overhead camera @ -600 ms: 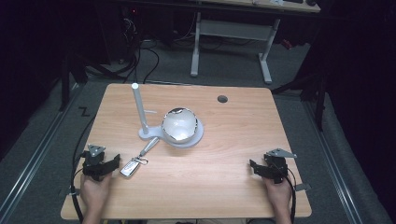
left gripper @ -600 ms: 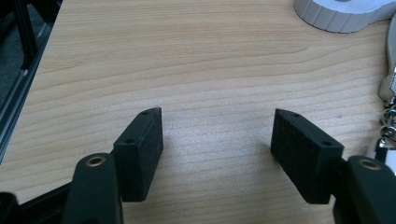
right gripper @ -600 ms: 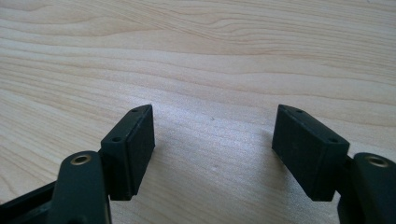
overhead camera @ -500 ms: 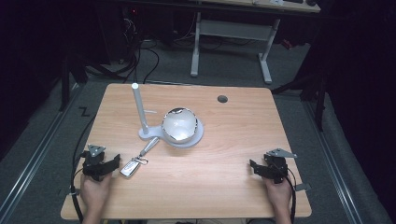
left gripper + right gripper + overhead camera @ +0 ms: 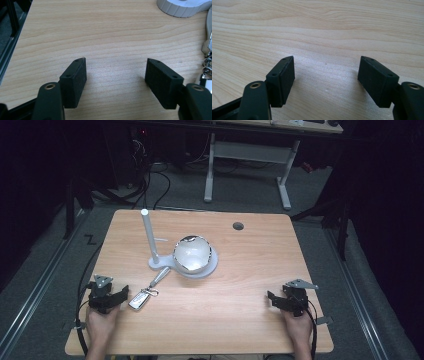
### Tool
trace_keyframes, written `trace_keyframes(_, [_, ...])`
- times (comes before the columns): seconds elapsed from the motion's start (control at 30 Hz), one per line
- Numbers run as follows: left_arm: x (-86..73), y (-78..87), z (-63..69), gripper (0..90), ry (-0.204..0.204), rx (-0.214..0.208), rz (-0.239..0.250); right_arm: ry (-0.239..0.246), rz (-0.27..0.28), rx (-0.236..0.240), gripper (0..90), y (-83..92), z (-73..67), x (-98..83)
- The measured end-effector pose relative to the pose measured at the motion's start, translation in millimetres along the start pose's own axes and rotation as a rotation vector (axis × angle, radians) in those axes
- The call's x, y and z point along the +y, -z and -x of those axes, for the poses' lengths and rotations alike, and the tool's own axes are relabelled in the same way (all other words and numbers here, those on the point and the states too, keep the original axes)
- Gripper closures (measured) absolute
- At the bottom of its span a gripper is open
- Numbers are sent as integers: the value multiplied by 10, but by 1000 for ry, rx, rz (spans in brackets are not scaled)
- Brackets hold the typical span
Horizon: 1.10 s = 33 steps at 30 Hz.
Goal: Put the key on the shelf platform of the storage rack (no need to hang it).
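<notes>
A white stand [image 5: 186,267] with an upright pole [image 5: 149,236] sits mid-table, and a shiny silver dome [image 5: 192,253] rests on its round base. A silver key fob [image 5: 139,300] on a ring with a metal tag [image 5: 159,277] lies just left of the base. My left gripper [image 5: 121,295] rests on the table right beside the fob, held by a hand. In the left gripper view the left gripper [image 5: 116,62] stands open over bare wood, with the stand's base [image 5: 183,7] and the key ring [image 5: 207,51] at the right edge. My right gripper [image 5: 273,299] rests near the front right. The right gripper view has it [image 5: 327,60] open over bare wood.
The wooden table [image 5: 250,265] has a round cable hole [image 5: 238,226] near its far edge. Beyond it stand a white desk frame [image 5: 250,155] and cables on a dark floor. Both hands rest close to the table's front edge.
</notes>
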<state>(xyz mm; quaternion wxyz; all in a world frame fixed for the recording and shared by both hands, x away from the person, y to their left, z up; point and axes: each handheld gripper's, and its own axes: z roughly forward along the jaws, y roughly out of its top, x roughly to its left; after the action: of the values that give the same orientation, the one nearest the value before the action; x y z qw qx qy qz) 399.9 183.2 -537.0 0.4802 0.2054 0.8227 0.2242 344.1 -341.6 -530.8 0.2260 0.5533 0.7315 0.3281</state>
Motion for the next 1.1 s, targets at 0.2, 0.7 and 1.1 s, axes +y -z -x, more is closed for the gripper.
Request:
trace_keyframes(0.2, [-6, 23, -14, 340, -17, -9, -8, 0, -1, 1, 302, 1, 1, 1])
trace_keyframes(0.7, [88, 63, -15, 333, 27, -7, -25, 2, -1, -2, 302, 0, -1, 0])
trace_keyframes(1.1, [147, 189, 51, 314, 59, -42, -56, 3, -1, -3, 302, 0, -3, 0])
